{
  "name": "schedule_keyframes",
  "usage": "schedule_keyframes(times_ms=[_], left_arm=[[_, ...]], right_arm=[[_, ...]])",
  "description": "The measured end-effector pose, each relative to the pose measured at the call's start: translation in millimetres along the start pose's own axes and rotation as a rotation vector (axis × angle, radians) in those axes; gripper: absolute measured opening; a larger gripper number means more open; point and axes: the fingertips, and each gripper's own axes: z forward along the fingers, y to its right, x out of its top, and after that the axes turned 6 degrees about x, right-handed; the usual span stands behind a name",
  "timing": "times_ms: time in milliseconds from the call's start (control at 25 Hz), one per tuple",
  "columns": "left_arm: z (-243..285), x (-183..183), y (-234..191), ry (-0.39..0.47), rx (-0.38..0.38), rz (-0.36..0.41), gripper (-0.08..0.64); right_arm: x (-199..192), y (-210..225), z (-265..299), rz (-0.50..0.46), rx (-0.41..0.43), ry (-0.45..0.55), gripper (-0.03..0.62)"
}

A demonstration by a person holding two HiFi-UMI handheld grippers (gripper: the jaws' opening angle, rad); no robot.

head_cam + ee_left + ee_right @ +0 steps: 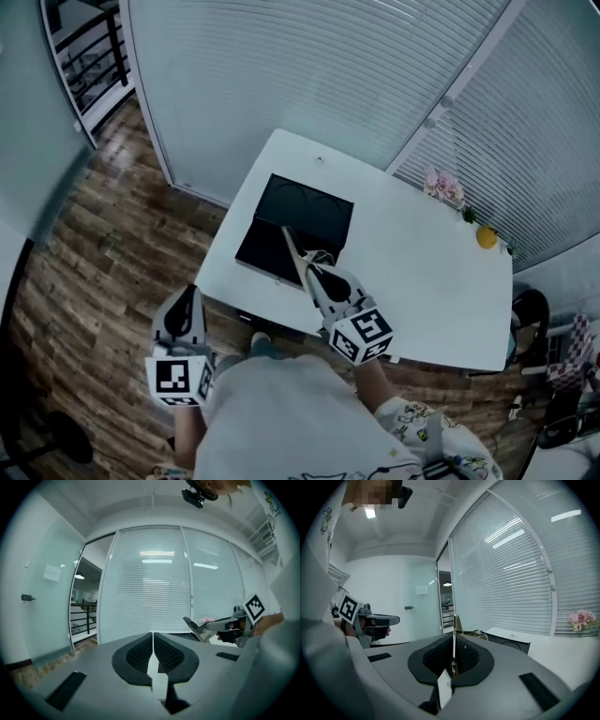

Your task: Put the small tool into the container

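My right gripper (314, 272) is shut on a thin metal tool (292, 246). The tool's tip hangs over the black open container (309, 211), which lies on the white table (422, 272). In the right gripper view the tool (453, 625) stands up from between the closed jaws of the right gripper (453, 653), with the container (508, 645) just beyond. My left gripper (183, 314) is off the table's left edge, over the wooden floor. Its jaws (153, 644) are shut with nothing gripped. From there the right gripper (206, 627) and the tool (190, 622) show at the right.
Pink flowers (442, 186) and a small yellow object (486, 236) sit at the table's far right edge. Slatted blinds (281, 75) close off the far side. A dark chair (530, 314) stands to the right of the table.
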Motion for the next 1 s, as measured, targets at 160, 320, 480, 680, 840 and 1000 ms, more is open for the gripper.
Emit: schedule_keyframes(times_ms=[160,320,480,680,840,1000], left_arm=[[32,4,14,-0.009,-0.103,0.013,0.011],[62,5,27,-0.029,-0.217,0.040,0.011],[94,8,40,-0.044,-0.346,0.059,0.011],[120,9,50,-0.066,-0.480,0.094,0.011],[135,8,55,-0.082,-0.557,0.115,0.011],[145,3,61,-0.104,-0.620,0.127,0.011]], right_arm=[[-2,15,-4,0.019,-0.067,0.005,0.000],[-4,24,-7,0.054,-0.144,0.006,0.000],[-3,29,-1,0.078,-0.204,0.005,0.000],[-12,30,3,0.114,-0.299,-0.015,0.000],[-14,34,6,0.117,-0.361,-0.017,0.000],[-14,36,9,0.118,-0.400,-0.017,0.000]])
